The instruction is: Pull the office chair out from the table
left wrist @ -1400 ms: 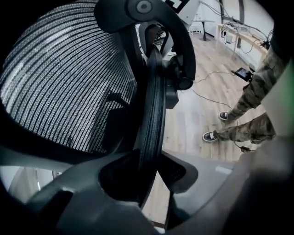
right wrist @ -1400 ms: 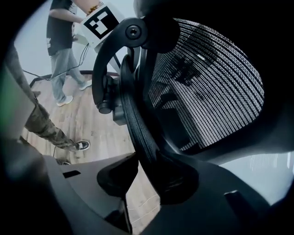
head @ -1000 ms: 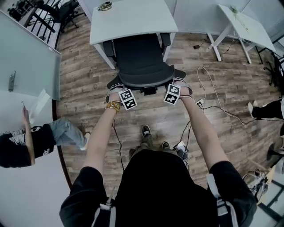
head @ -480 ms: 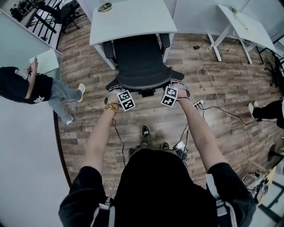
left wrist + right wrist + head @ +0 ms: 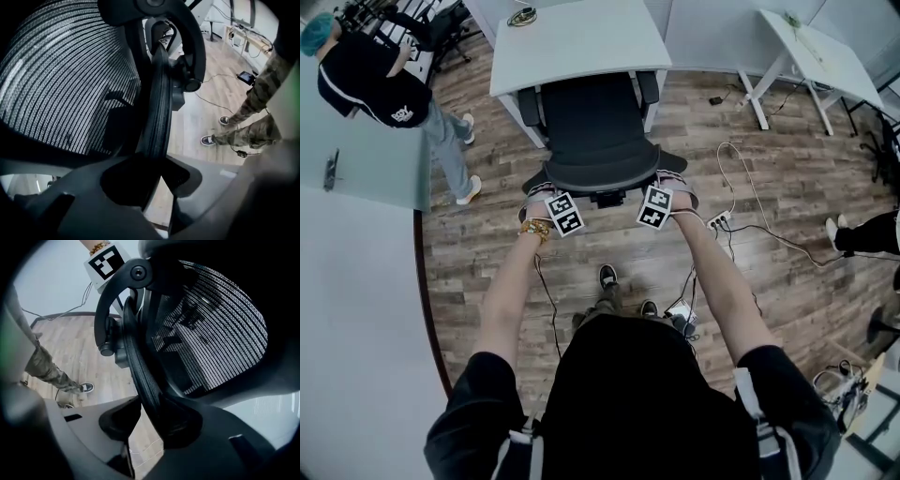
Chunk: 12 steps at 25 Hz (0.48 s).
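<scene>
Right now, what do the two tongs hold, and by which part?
Both the left tongs and right tongs grip the office chair by the rim of its mesh backrest.

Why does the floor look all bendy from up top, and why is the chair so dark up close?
Head view: the wide lens curves the floor and the table edges; light is even, shadows soft. Left gripper view: the office chair mesh is sharp, the near bottom dark and blurry, corners black. Right gripper view: the same, with brightness showing through the mesh.

Head view steeply down; gripper views close against chair back (image 5: 598,141), apparently opposite sides.
</scene>
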Each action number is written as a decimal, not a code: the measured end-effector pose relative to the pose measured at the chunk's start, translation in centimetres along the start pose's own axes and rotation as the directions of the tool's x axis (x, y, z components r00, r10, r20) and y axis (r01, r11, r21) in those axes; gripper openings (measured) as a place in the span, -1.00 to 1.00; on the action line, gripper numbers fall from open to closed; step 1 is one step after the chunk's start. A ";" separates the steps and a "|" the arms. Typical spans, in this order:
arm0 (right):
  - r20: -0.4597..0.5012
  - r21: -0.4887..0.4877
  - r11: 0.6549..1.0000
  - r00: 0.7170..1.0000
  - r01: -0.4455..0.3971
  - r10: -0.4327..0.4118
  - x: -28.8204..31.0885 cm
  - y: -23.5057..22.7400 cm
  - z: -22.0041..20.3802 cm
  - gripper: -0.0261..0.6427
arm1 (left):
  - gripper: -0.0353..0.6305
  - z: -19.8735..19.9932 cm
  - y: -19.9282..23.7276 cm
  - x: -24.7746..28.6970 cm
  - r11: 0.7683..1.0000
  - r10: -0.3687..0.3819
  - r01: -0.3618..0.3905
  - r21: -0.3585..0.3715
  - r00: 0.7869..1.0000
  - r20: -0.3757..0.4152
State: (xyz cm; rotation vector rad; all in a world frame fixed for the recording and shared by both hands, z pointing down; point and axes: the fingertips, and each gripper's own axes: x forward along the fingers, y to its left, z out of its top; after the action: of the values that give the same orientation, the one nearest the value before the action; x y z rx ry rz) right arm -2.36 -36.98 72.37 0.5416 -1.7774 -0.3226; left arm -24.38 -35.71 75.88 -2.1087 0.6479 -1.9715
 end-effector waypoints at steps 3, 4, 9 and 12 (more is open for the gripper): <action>0.009 -0.001 1.000 1.000 0.008 -0.008 -0.5 0.7 -0.2 -0.56 | -0.50 0.0 -0.8 -0.4 1.000 0.007 -0.007 0.002 1.000 -0.002; 0.012 -0.001 1.000 1.000 0.011 -0.011 -0.6 0.9 -0.2 -0.56 | -0.50 -0.1 -1.0 -0.5 1.000 0.009 -0.009 0.003 1.000 -0.002; 0.018 -0.007 1.000 1.000 0.014 -0.014 -1.3 2.0 -0.5 -0.56 | -0.50 -0.1 -2.2 -1.0 1.000 0.009 -0.009 -0.002 1.000 -0.005; 0.020 -0.008 1.000 1.000 0.015 -0.015 -1.7 2.4 -0.7 -0.56 | -0.50 0.1 -2.7 -1.3 1.000 0.011 -0.011 -0.005 1.000 -0.007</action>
State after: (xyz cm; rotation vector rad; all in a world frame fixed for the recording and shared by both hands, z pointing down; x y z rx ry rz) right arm -1.80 -34.03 72.31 0.5474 -1.7915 -0.3467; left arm -23.84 -32.74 75.81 -2.0971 0.6650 -1.9745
